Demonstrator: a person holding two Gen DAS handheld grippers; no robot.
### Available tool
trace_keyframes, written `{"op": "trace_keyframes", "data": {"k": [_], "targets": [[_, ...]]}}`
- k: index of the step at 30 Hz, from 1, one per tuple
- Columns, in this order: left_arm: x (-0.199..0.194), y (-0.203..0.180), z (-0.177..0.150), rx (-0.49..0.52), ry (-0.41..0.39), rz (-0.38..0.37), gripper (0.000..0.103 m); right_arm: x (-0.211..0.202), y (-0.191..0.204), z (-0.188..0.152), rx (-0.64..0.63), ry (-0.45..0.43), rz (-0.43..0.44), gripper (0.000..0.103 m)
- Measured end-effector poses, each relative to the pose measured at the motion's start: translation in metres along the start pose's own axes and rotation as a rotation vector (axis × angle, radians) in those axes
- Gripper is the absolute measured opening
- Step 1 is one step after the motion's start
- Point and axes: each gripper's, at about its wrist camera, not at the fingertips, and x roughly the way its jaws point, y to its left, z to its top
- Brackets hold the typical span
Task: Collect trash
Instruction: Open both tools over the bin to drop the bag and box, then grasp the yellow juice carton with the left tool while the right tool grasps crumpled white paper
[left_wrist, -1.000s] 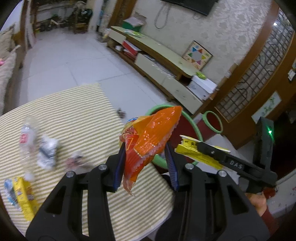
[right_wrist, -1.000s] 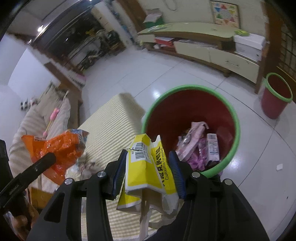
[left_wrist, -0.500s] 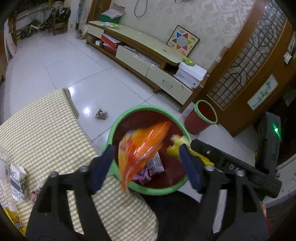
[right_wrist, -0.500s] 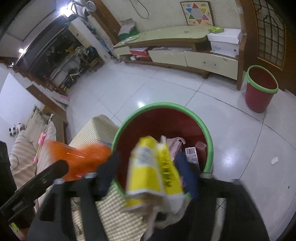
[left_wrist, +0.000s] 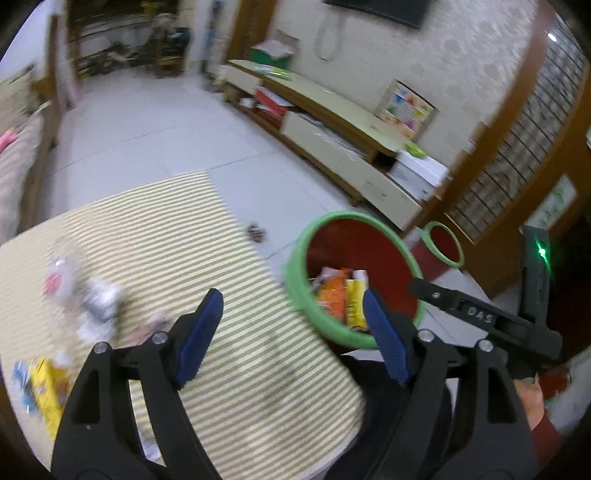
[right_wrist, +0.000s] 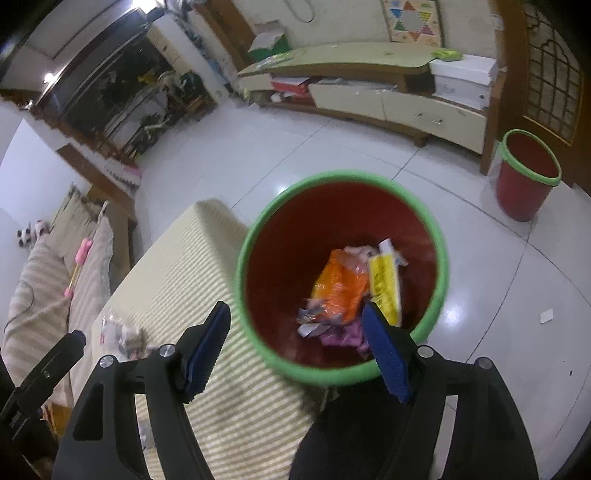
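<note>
A red bin with a green rim (left_wrist: 354, 216) (right_wrist: 343, 177) stands on the floor by the table's corner. Inside it lie an orange wrapper (left_wrist: 332, 295) (right_wrist: 340, 288) and a yellow wrapper (left_wrist: 352, 299) (right_wrist: 384, 284) on top of other litter. My left gripper (left_wrist: 291, 299) hangs over the table edge and bin; its jaws are opening, with nothing between them. My right gripper (right_wrist: 295, 310) is open and empty above the bin. On the striped tablecloth (left_wrist: 166, 229) lie a blurred plastic bottle (left_wrist: 59, 273), a crumpled white wrapper (left_wrist: 99, 306) and a yellow carton (left_wrist: 48, 384).
A second, smaller red bin (right_wrist: 524, 177) stands near the wooden door frame. A crumpled scrap (left_wrist: 256, 232) lies on the white tile floor beyond the table. A low TV cabinet (right_wrist: 369, 74) runs along the far wall, and a sofa (right_wrist: 48, 280) stands left of the table.
Both grippers opened and let go: the orange wrapper left the left gripper, the yellow wrapper left the right, and both now lie in the bin. The left view swung back toward the table.
</note>
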Motion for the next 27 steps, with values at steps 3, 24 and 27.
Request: {"op": "trace_keyframes", "data": {"k": [3,24,27], "targets": [[-0.02,0.033,-0.018,-0.068,-0.013,0.077,0.076,0.008,0.026,-0.016,-0.046,0.042,0.026,0.074],[-0.023,0.229,-0.109,-0.403,0.178,0.303,0.076,0.056,0.192,-0.145,-0.518,0.344,0.153,0.08],[-0.012,0.241,-0.115,-0.429,0.206,0.287,0.06,0.059,0.206,-0.16,-0.566,0.374,0.167,0.08]]}}
